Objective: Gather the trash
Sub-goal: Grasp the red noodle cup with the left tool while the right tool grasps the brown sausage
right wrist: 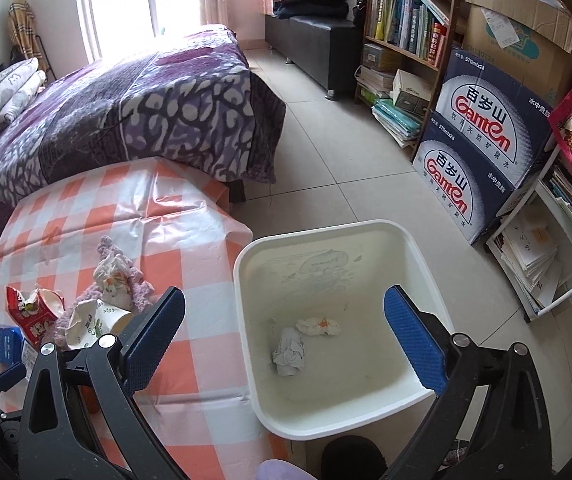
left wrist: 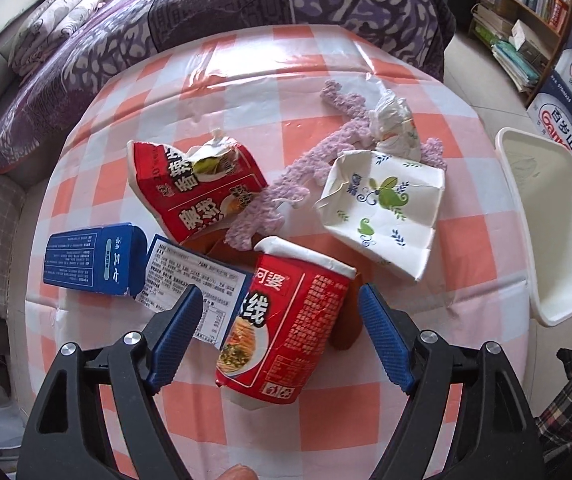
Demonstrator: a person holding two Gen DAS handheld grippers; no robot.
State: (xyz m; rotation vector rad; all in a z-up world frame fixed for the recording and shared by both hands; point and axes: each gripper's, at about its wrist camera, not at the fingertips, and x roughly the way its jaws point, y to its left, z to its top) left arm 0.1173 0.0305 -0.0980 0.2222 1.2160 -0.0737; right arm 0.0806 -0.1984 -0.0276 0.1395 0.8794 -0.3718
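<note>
On the checked table (left wrist: 465, 280) lies trash: a red noodle cup (left wrist: 286, 320) on its side, a red crumpled packet (left wrist: 194, 196), a blue carton (left wrist: 94, 258), a white flowered paper box (left wrist: 385, 208), a crumpled paper wad (left wrist: 395, 120) and a purple fuzzy cloth (left wrist: 305, 168). My left gripper (left wrist: 280, 312) is open, with its fingers on either side of the noodle cup and not touching it. My right gripper (right wrist: 284, 316) is open and empty above the white bin (right wrist: 425, 396). The bin holds two crumpled paper wads (right wrist: 289, 352).
The bin (left wrist: 541, 216) stands on the floor by the table's right edge. A bed with a purple cover (right wrist: 126, 108) lies behind the table. Water cartons (right wrist: 481, 152) and a bookshelf (right wrist: 405, 20) stand to the right across the tiled floor.
</note>
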